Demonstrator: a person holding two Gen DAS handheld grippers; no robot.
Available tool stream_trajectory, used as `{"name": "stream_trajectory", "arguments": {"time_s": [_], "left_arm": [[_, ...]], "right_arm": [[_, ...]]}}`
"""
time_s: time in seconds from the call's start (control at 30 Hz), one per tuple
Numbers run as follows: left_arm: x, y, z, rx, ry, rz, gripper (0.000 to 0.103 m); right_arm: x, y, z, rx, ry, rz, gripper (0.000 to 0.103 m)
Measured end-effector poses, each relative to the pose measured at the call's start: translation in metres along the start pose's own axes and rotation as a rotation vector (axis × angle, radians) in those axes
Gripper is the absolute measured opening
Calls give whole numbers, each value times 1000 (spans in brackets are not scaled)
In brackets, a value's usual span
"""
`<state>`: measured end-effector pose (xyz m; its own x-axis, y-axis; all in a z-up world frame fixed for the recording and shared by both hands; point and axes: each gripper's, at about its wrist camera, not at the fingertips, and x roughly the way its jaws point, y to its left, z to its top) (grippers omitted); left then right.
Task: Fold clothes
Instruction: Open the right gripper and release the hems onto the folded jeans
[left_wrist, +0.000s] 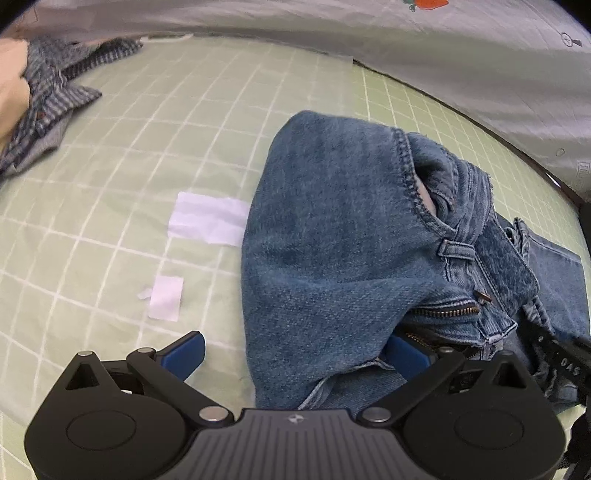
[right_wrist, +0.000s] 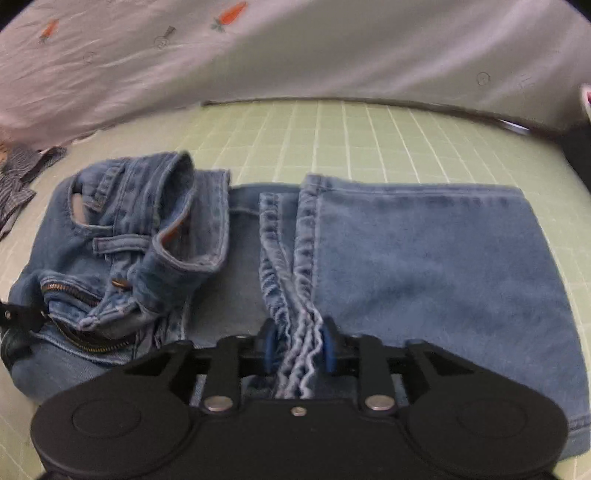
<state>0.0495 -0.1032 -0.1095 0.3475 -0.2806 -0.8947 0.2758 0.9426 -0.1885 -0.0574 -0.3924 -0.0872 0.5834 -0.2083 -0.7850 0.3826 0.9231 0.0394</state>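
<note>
Roughly midway: jeans (right_wrist: 424, 266) lie folded once on the green grid mat (right_wrist: 369, 125), right gripper (right_wrist: 300, 349) pinching the leg hems (right_wrist: 295, 332) beside the waistband (right_wrist: 177, 221), left gripper (left_wrist: 295, 354) spread at the fly, final fold pending.

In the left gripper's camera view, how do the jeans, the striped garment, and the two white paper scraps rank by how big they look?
1. jeans, by far the largest, though nearest the camera.
2. striped garment, partly cut off at the frame edge, so unsure.
3. larger white scrap.
4. smaller white scrap.
</note>
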Motion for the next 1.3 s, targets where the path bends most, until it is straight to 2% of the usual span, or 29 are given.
{"name": "stream_trajectory", "arguments": {"time_s": [0.03, 0.1, 0.2, 0.33, 0.47, 0.6, 0.7, 0.73, 0.77, 0.8, 0.83, 0.9, 0.97, 1.1, 1.3], "left_arm": [[-4, 0, 1, 9, -14, 8, 102], [-11, 0, 2, 20, -43, 15, 102], [-23, 6, 6, -8, -94, -11, 102], [-36, 20, 14, -95, -150, -80, 102], [-25, 32, 20, -159, -135, -98, 100], [-5, 38, 24, -200, -80, -136, 82], [7, 39, 23, -232, -42, -170, 60], [9, 39, 22, -244, -36, -179, 57], [11, 40, 21, -258, -36, -185, 52], [12, 41, 20, -274, -39, -189, 40], [11, 43, 19, -294, -46, -192, 34], [8, 47, 16, -344, -67, -205, 23], [-1, 44, 15, -349, -96, -208, 20], [-27, 16, 20, -262, -168, -183, 17], [-69, -45, 33, -181, -255, -297, 16]], "right_arm": [[-5, 1, 3, -9, -19, -9, 67], [-19, 2, 8, -19, -84, -23, 90], [-26, -7, 8, 22, -95, -63, 102], [-35, -19, 9, 78, -110, -117, 102], [-39, -38, 0, 193, -97, -162, 102], [-40, -55, -6, 262, -98, -200, 102], [-39, -65, -9, 310, -86, -221, 102], [-39, -69, -9, 324, -83, -230, 102], [-39, -73, -10, 339, -80, -238, 102], [-39, -77, -11, 353, -79, -245, 102], [-39, -81, -12, 367, -79, -251, 102], [-40, -89, -13, 386, -78, -266, 102], [-41, -96, -13, 402, -76, -281, 102], [-42, -112, -17, 433, -69, -313, 102], [-46, -145, -24, 464, -67, -311, 102]]}}
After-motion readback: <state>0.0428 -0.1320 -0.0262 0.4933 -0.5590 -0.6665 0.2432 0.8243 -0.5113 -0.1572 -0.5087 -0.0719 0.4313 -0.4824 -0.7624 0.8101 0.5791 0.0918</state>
